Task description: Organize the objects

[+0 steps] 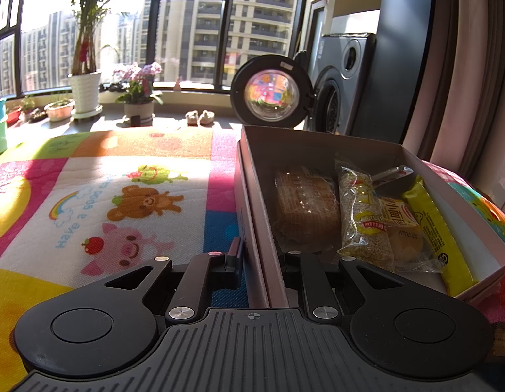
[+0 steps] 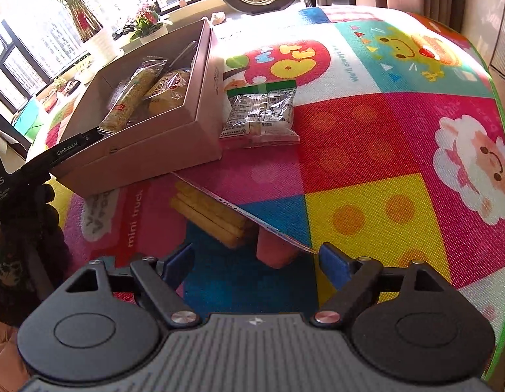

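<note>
A pinkish cardboard box [image 1: 317, 145] stands on the colourful play mat [image 1: 122, 196]. It holds a wrapped brown loaf [image 1: 304, 209], a grain bar packet [image 1: 363, 222], a small bun packet [image 1: 404, 232] and a yellow packet [image 1: 438, 228]. My left gripper [image 1: 259, 256] is shut on the box's left wall, one finger inside and one outside. In the right wrist view it shows at the near corner of the box [image 2: 148, 160]. My right gripper [image 2: 255, 258] is open just above a clear packet of biscuit sticks [image 2: 210, 212], whose near end lies between the fingertips untouched. A green-topped packet [image 2: 262, 111] lies beside the box.
A washing machine with its round door open [image 1: 268, 91] stands beyond the mat. Potted plants [image 1: 86, 91] and slippers [image 1: 200, 117] line the window side. The mat's green edge [image 2: 502, 196] runs close on the right. A dark-gloved hand [image 2: 33, 228] holds the left gripper.
</note>
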Tool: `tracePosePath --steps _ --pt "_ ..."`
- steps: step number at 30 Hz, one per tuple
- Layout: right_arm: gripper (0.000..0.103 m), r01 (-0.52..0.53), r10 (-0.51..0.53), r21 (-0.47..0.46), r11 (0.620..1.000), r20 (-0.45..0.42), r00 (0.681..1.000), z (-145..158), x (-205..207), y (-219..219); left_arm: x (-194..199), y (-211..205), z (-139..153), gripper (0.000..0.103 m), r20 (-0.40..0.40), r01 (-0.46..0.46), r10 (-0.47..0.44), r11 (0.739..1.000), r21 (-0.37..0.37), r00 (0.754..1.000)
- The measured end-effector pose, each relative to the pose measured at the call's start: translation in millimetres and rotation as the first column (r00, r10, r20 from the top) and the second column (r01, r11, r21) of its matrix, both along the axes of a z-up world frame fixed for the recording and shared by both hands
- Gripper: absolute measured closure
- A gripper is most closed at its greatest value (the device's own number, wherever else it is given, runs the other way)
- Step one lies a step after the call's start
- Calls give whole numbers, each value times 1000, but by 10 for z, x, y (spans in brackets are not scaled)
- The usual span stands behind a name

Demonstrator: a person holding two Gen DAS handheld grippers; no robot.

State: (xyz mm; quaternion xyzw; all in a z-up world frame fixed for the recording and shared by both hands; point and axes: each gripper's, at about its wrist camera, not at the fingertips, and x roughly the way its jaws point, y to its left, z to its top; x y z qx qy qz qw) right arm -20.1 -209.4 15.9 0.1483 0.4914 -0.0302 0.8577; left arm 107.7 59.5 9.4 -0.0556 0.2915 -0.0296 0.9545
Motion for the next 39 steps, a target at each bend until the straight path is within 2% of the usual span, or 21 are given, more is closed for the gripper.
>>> tracePosePath --steps 4,6,9,11,14,16,21,22,28,30,32,35,39 --pt "19 -40 41 -60 997 14 999 -9 94 139 1 -3 -1 86 0 0 0 1000 0 1000" --pt "22 -77 79 -90 993 19 997 -9 100 225 -1 0 0 86 0 0 0 1000 0 1000" --pt "38 -125 129 -169 978 13 992 6 48 334 1 -3 -2 86 0 0 0 1000 0 1000" --pt "59 -124 128 -211 970 4 992 19 14 334 1 -3 -2 86 0 0 0 1000 0 1000" --pt "71 -95 96 -192 977 -4 995 45 -29 222 -1 0 -1 86 0 0 0 1000 0 1000" --pt "76 -83 83 -197 977 -9 997 46 -60 175 0 -2 -1 86 0 0 0 1000 0 1000" --pt "75 -69 69 -190 979 -5 998 30 -73 161 1 -3 -2 86 1 0 0 1000 0 1000" --pt "72 -72 73 -186 980 -4 997 28 -65 175 2 -4 -1 86 0 0 0 1000 0 1000" --pt "70 -171 173 -152 973 2 985 76 -87 427 0 -2 -2 86 0 0 0 1000 1 1000" --pt "60 -173 178 -170 970 14 984 104 -82 475 -1 -1 -1 86 0 0 0 1000 0 1000" --pt "40 -155 165 -194 969 36 986 141 -70 466 -1 -1 -1 86 0 0 0 1000 1 1000" --pt "37 -125 141 -228 966 55 989 185 -48 406 -1 -1 -1 86 0 0 0 1000 0 1000" --pt "31 -107 124 -221 969 65 990 192 -58 324 -1 -2 -1 86 0 0 0 1000 0 1000"
